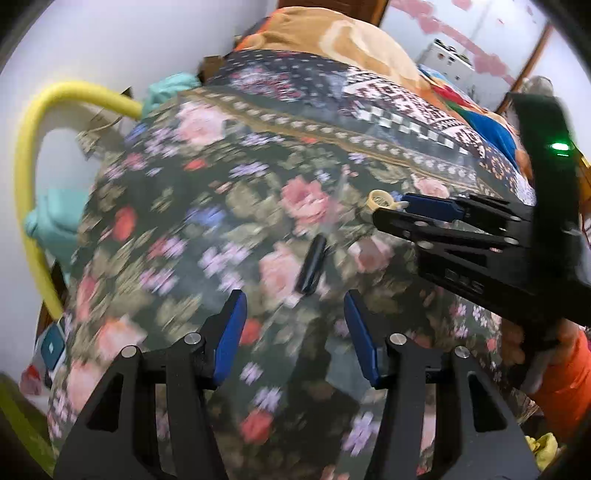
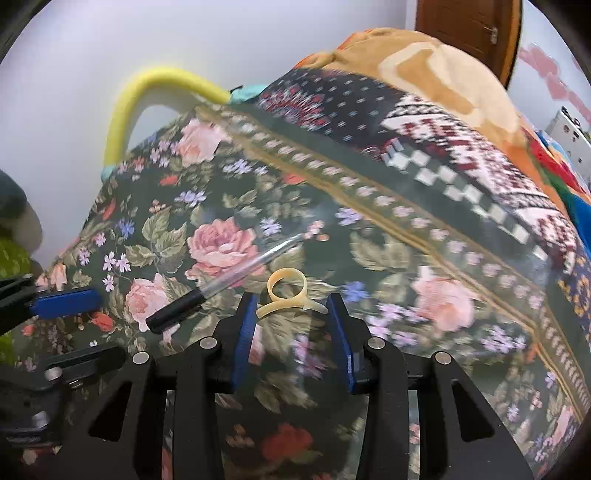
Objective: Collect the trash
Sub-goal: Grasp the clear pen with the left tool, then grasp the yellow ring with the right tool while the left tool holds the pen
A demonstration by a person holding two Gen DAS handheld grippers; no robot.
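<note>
we are on a bed, floral cover [image 2: 207, 206], nothing collected as far as these views show. no bin or bag in sight, so we cannot tell where trash is meant to go.

landmark: the pen [image 2: 207, 291], black cap, clear barrel, lying flat on the cover.

right gripper [image 2: 293, 314]: fingers apart, blue pads either side of a curled tan strip [image 2: 286, 295]. the strip sits just right of the pen's barrel, resting on the cover. pads look close to it but not pressed; we judge the grab is about to happen, not made.

left gripper [image 1: 295, 314]: fingers apart, nothing between them, hanging just short of the pen [image 1: 312, 269], which reads as a dark blurred stub in that view. in the left view the right gripper [image 1: 391, 206] reaches in beyond the pen, with the strip [image 1: 382, 201] at its tips.

left to do, by our reckoning: close on the strip, lift, then the pen, then find a place to drop both.

surface: soft, patterned, busy with roses; small pale things are easy to lose against it. beyond the pen, a darker patterned blanket [image 2: 406, 122] and an orange-tan one [image 2: 424, 62] piled up.

room: white wall, yellow foam tube [image 2: 147, 88] arching behind the bed, wooden door [image 2: 469, 26] far right of the pen.
</note>
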